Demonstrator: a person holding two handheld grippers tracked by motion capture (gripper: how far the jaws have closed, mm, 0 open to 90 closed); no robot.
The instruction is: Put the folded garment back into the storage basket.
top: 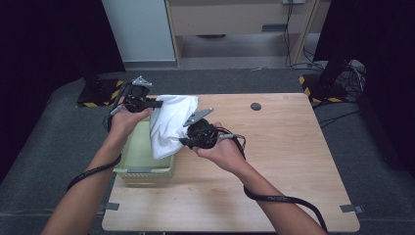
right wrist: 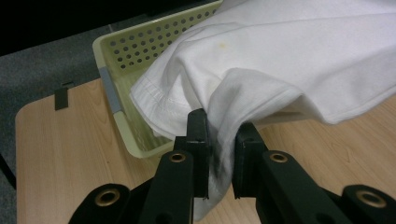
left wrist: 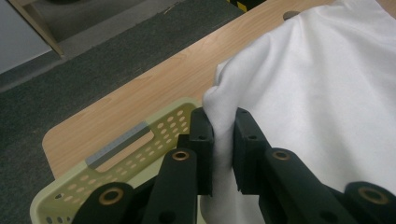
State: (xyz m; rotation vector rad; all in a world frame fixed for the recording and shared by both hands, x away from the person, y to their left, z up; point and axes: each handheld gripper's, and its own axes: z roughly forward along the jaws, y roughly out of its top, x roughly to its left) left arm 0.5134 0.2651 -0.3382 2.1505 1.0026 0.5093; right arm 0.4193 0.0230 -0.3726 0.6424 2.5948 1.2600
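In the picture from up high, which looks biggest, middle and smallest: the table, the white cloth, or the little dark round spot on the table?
1. Table, by far the biggest.
2. White cloth, though it is lifted toward the camera, so it may look a bit bigger than it is.
3. Dark round spot, smallest.

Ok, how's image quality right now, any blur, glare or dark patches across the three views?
High view: soft, dark at the upper corners, white cloth bright but not blown out. Left gripper view: left gripper sharp, floor blurred. Right gripper view: right gripper and basket sharp, top-left dark.
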